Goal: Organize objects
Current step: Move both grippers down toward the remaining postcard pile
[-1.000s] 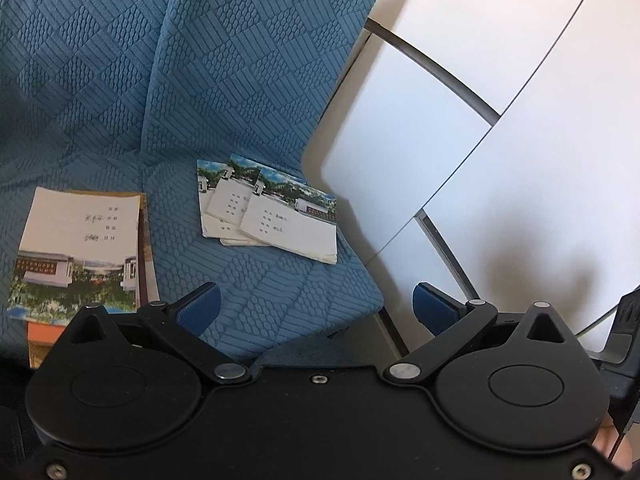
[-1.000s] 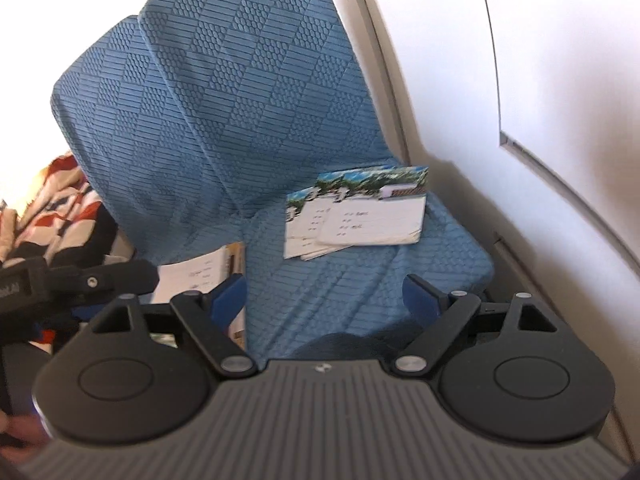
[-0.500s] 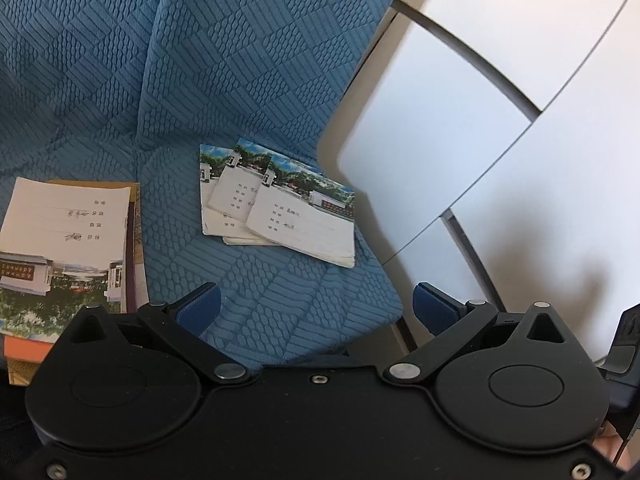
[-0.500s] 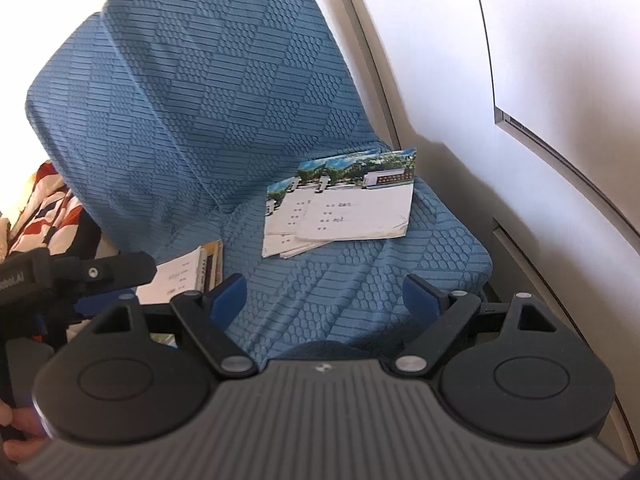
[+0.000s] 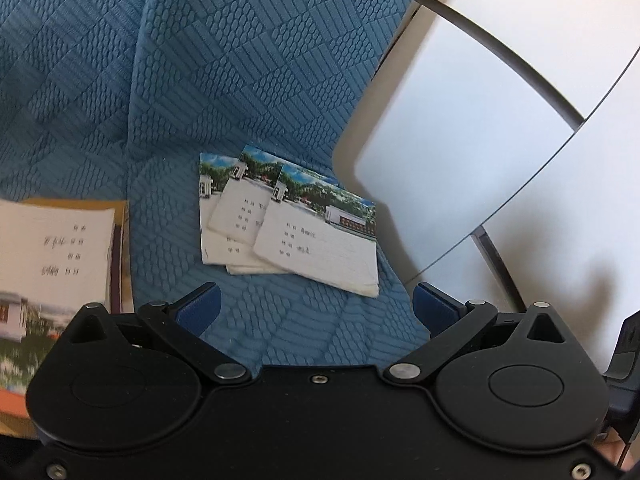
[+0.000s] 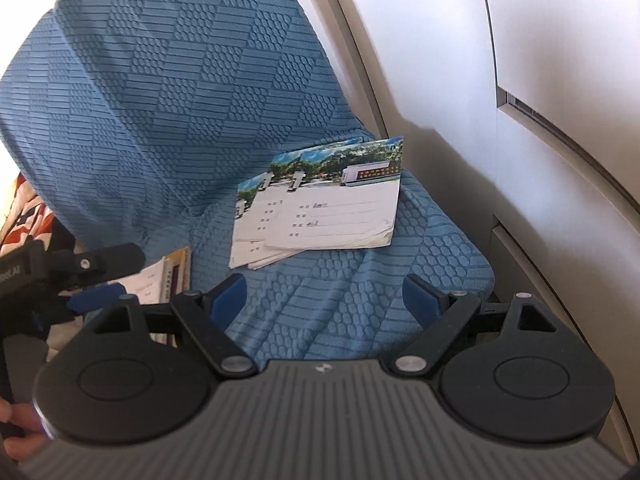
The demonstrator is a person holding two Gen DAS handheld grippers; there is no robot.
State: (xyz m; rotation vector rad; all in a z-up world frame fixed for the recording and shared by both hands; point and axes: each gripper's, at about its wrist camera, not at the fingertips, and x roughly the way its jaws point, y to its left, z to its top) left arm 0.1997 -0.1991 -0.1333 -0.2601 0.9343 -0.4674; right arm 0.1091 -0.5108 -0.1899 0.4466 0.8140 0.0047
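Note:
A fanned pile of three white notebooks with photo covers (image 5: 296,232) lies on the blue textured seat cushion (image 5: 320,328); it also shows in the right wrist view (image 6: 320,216). A second pile of notebooks (image 5: 60,256) lies on the seat to the left, over brown and orange covers; its edge shows in the right wrist view (image 6: 168,280). My left gripper (image 5: 316,308) is open and empty, just short of the fanned pile. My right gripper (image 6: 324,296) is open and empty, a little before the same pile.
Two blue seat backs (image 6: 180,80) rise behind the cushions. A white cabin wall with grey trim (image 5: 500,120) runs along the right. The left gripper's body (image 6: 60,268) shows at the left of the right wrist view, with red patterned cloth (image 6: 28,216) behind it.
Both grippers have moved forward toward the fanned notebooks, which now look larger and nearer. Both stayed open and empty.

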